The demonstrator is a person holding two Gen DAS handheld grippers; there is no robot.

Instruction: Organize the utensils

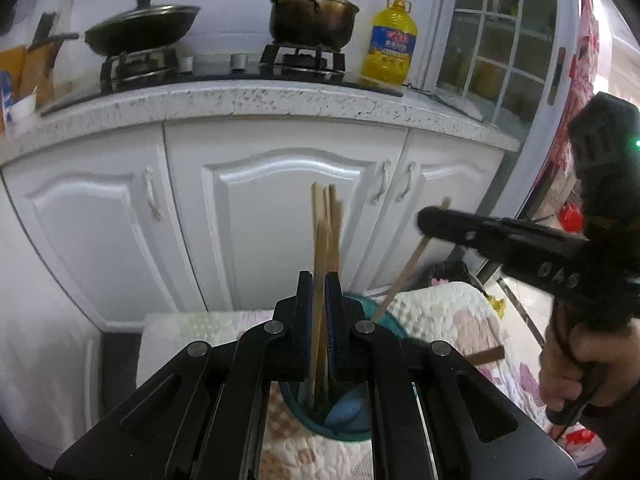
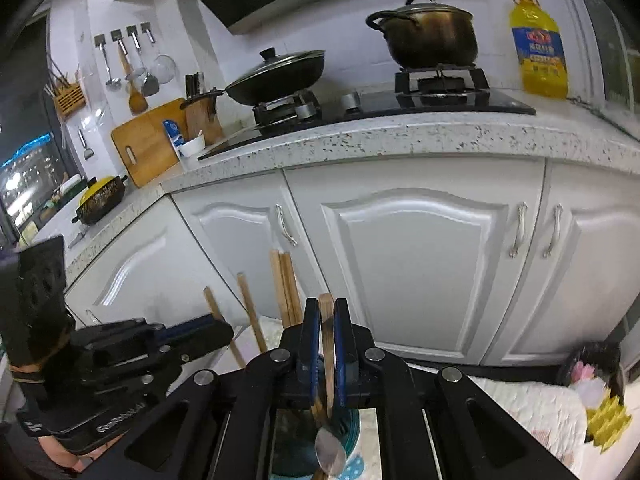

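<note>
Left gripper [image 1: 319,280]: pads clamped on a bundle of wooden chopsticks [image 1: 326,232], which rises above the fingertips and runs down between them into a teal holder [image 1: 352,424] directly below. Right gripper [image 2: 327,308]: pads pinched on the wooden handle of a spoon [image 2: 327,344]; its metal bowl hangs below the fingers over the holder [image 2: 352,468]. The holder stands on a quilted cloth [image 1: 448,320]. Beyond the fingertips: white cabinets [image 1: 280,200], countertop [image 1: 256,100].

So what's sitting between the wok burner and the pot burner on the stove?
Two silver control knobs on the black hob, clearest in the right wrist view; otherwise bare glass between wok and pot.
</note>
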